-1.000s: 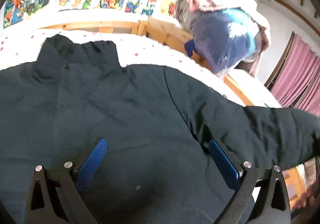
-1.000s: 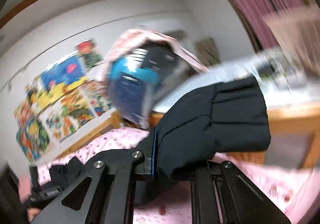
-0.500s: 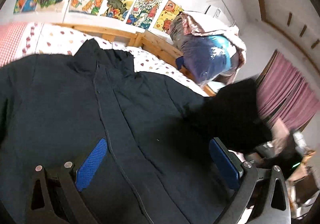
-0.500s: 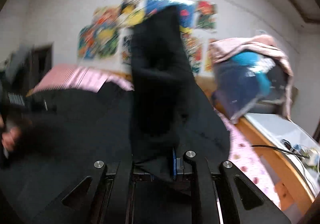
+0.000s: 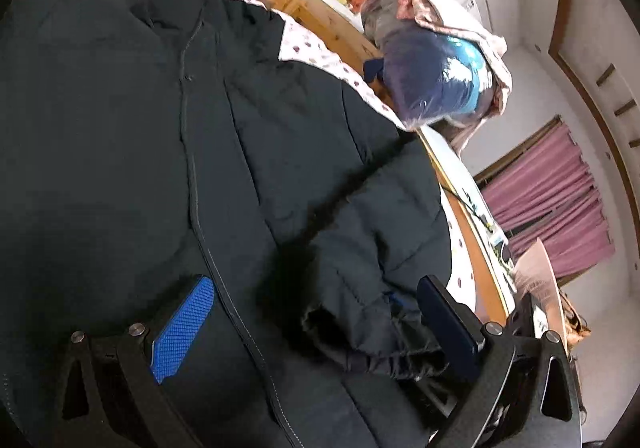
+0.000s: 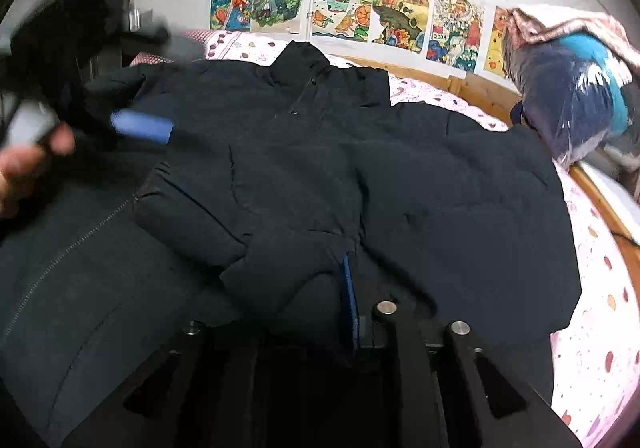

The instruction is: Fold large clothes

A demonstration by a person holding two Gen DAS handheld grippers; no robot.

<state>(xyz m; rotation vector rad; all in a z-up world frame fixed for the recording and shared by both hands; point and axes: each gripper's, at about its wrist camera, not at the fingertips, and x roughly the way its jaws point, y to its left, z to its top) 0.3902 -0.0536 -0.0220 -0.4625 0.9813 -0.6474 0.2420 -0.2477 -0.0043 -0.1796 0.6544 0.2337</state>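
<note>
A large dark puffer jacket [image 5: 120, 152] lies front up on the bed, collar toward the headboard; it also shows in the right wrist view [image 6: 304, 168]. Its right sleeve [image 5: 376, 232] is folded across the chest, cuff down near the hem. My right gripper [image 6: 350, 312] is shut on the sleeve cuff [image 6: 292, 280], low over the jacket. My left gripper [image 5: 316, 312] is open above the jacket's lower front, its blue pads [image 5: 184, 328] wide apart and empty. It also appears blurred in the right wrist view [image 6: 140, 128].
The bed has a pink spotted sheet [image 6: 596, 288] and a wooden frame [image 5: 332, 36]. A bagged blue bundle under a blanket [image 6: 572, 88] sits at the head corner. Drawings [image 6: 360, 4] cover the wall. Pink curtains [image 5: 556, 208] hang to the right.
My right gripper has swung the sleeve up from the bed's right side, over and down onto the jacket front. My left gripper has shifted left across the jacket, staying open.
</note>
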